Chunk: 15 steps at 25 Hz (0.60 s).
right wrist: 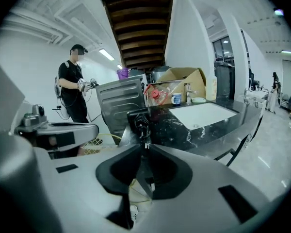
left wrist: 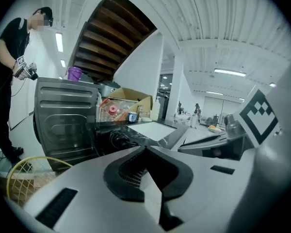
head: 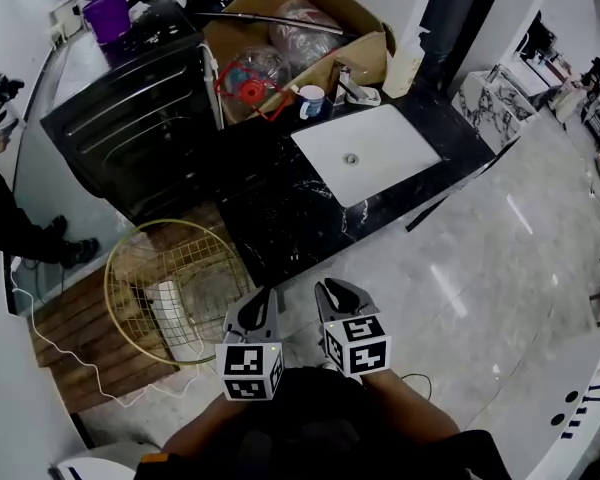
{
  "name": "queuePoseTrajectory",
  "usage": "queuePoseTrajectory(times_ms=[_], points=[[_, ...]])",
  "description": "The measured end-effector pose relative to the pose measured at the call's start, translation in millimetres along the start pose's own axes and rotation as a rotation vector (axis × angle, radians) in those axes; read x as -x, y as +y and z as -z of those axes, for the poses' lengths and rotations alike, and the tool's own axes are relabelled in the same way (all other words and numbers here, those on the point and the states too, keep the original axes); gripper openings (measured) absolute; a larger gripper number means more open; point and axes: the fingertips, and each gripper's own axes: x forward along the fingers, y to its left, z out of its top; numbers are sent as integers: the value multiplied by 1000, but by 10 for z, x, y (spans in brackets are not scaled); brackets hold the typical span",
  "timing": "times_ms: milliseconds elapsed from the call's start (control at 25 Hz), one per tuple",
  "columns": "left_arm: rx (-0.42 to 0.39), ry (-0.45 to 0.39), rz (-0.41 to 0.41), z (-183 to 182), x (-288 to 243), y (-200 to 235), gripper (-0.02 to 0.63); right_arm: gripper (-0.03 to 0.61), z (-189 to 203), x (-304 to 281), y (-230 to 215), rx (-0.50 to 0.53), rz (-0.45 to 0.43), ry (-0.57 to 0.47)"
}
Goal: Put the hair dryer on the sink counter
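Person (head: pixel 15 223) in black clothes stands at the far left edge of the head view, next to a big black appliance (head: pixel 130 128). On top of this appliance there is a purple bucket (head: pixel 107 15). Below it, on wooden boards (head: pixel 70 328), stands a golden wire basket (head: pixel 108 286), and a thin white cable (head: pixel 50 353) runs over the boards beside it.

To the right of the appliance begins the black marble sink counter (head: pixel 300 218). The hair dryer (right wrist: pixel 138 123) already lies on the near left end of this counter, with its cord coiled against it. It is black on black stone, so the head view hardly shows it, but the left gripper view shows it (left wrist: pixel 117 139) as well. Neither gripper touches it.

Further back on the counter is an open cardboard box (head: pixel 365 23), and in front of the box a small blue and white cup (head: pixel 311 101). The white sink (head: pixel 380 143) is set into the right part of the counter.

At the bottom of the head view both tongs are held side by side over the light floor, near the front edge of the counter. The left gripper (left wrist: pixel 145 148) has its jaws closed together, with nothing between them. The right gripper (right wrist: pixel 145 147) is to its right, and its jaws also meet at the tips and hold nothing.
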Motion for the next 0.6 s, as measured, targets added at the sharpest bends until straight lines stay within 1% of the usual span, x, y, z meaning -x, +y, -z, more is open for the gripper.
queuePoseTrajectory(times_ms=[120, 240, 400, 600], points=[[-24, -8, 6, 23, 90, -410, 6, 54, 61, 349, -122, 13, -13, -30], [-38, -15, -5, 47, 237, -729, 6, 44, 163, 663, -208, 9, -30, -50], [-38, -49, -32, 60, 438, -1072, 6, 37, 255, 1002, -309, 23, -59, -87], [-43, -72, -65, 214, 576, -1380, 6, 35, 459, 1273, -388, 37, -96, -100]])
